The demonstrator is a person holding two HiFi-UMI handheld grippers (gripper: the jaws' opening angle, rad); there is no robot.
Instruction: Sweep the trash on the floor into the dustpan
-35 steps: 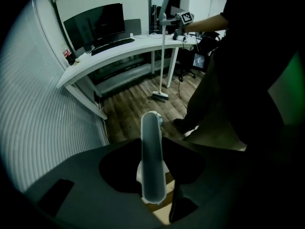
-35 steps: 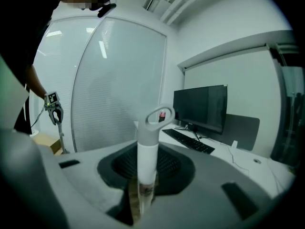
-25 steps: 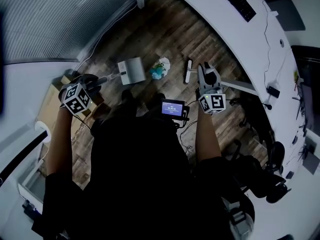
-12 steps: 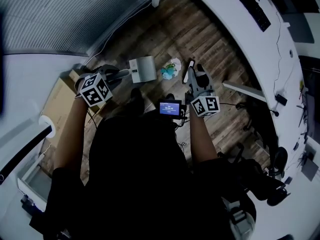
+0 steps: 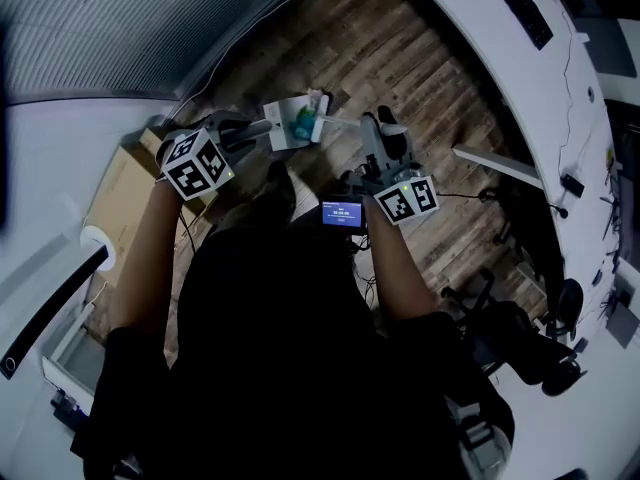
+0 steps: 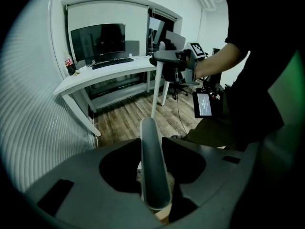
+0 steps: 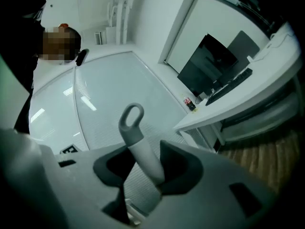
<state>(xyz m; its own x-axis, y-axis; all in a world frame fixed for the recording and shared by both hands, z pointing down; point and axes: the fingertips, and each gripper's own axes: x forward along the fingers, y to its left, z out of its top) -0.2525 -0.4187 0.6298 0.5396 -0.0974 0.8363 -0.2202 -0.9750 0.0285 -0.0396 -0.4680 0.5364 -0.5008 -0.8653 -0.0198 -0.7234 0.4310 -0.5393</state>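
Note:
In the head view the white dustpan (image 5: 285, 128) rests on the wood floor (image 5: 400, 58). The teal and white trash (image 5: 304, 119) lies on its right side. My left gripper (image 5: 236, 134) is shut on the dustpan's grey handle (image 6: 151, 166), which runs up between its jaws in the left gripper view. My right gripper (image 5: 377, 146) is shut on the broom's grey handle (image 7: 137, 142), whose loop end shows in the right gripper view. The broom's pale head (image 5: 323, 120) lies against the trash at the dustpan's mouth. The head's exact edge is hard to make out.
A curved white desk (image 5: 520, 78) with a white leg (image 5: 492, 164) runs along the right. A cardboard box (image 5: 118, 190) stands at the left by the ribbed wall. An office chair base (image 5: 545, 343) is at the lower right. A small lit screen (image 5: 342, 212) hangs at the person's front.
The right gripper swept the broom to the left, and the trash went from the bare floor onto the dustpan. Both grippers drew closer together.

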